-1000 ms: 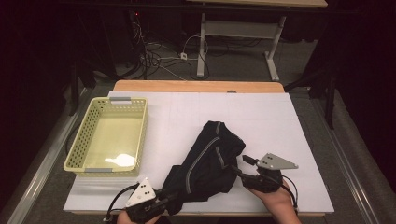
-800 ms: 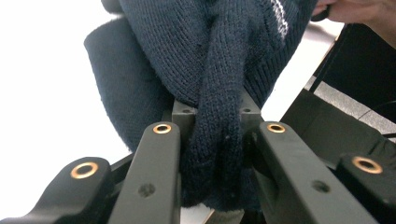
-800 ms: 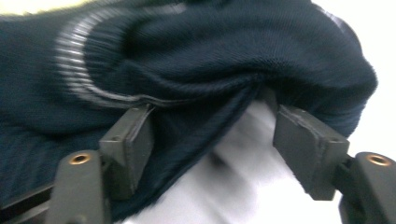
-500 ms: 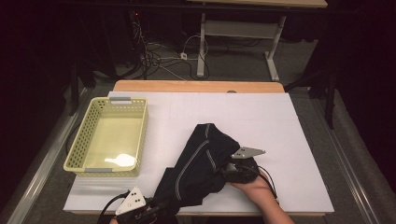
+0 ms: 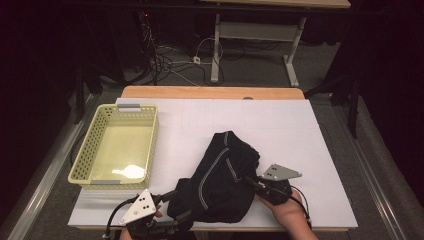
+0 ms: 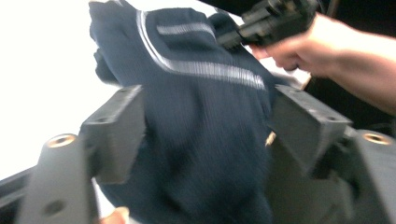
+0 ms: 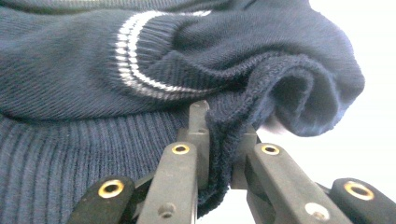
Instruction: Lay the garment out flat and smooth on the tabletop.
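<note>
While the white surface (image 5: pixel 300 130) carries the dark navy sweater (image 5: pixel 220 180) at its near edge, right of the yellow basket (image 5: pixel 117 147), your right hand-held gripper (image 5: pixel 250 181) has just closed and now pinches a fold of the sweater's right side. Your left hand-held gripper (image 5: pixel 175 207) has just opened; its jaws stand wide with the sweater's near-left part between them, pads off the cloth. Both your forearms are cut off below the sweater.

Navy sweater (image 7: pixel 93 70): ribbed knit cloth, matt; basket (image 5: pixel 116 145): glossy perforated plastic; table (image 5: pixel 280 120): smooth matt white.
</note>
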Available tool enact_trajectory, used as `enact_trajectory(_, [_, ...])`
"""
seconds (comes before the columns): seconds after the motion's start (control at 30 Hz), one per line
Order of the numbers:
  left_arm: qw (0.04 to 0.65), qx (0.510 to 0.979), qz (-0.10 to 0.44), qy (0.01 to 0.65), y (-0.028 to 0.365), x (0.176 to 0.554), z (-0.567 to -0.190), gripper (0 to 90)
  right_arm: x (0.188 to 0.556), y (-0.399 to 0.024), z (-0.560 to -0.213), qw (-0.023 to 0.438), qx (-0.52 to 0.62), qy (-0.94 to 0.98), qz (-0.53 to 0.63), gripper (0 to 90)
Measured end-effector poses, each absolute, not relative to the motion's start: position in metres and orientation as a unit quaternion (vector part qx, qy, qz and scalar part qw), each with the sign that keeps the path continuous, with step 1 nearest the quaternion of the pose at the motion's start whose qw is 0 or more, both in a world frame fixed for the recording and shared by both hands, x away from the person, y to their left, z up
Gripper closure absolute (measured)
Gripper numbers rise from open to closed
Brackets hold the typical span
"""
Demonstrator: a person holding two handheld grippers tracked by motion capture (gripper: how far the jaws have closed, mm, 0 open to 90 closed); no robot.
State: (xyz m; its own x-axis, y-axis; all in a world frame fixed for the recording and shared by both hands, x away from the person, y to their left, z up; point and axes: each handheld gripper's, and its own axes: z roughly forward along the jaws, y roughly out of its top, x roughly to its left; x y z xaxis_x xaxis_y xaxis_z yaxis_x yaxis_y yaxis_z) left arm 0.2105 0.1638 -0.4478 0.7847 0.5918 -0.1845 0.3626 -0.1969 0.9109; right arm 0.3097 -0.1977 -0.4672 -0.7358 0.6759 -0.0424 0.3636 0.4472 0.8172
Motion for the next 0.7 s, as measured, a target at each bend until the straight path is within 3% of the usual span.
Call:
enact_trajectory(0.27, [0.554,0.768,0.075,0.314,0.144,0.247,-0.447,23.3,0.275,-0.234,-0.454,0.238,0.327,0.806,0.432,85.1])
enact_trajectory(0.7, [0.521,0.811,0.021,0.264,0.060,0.296,-0.451,23.2,0.227,-0.301,-0.457,0.278,0.401,0.774,0.403,85.2])
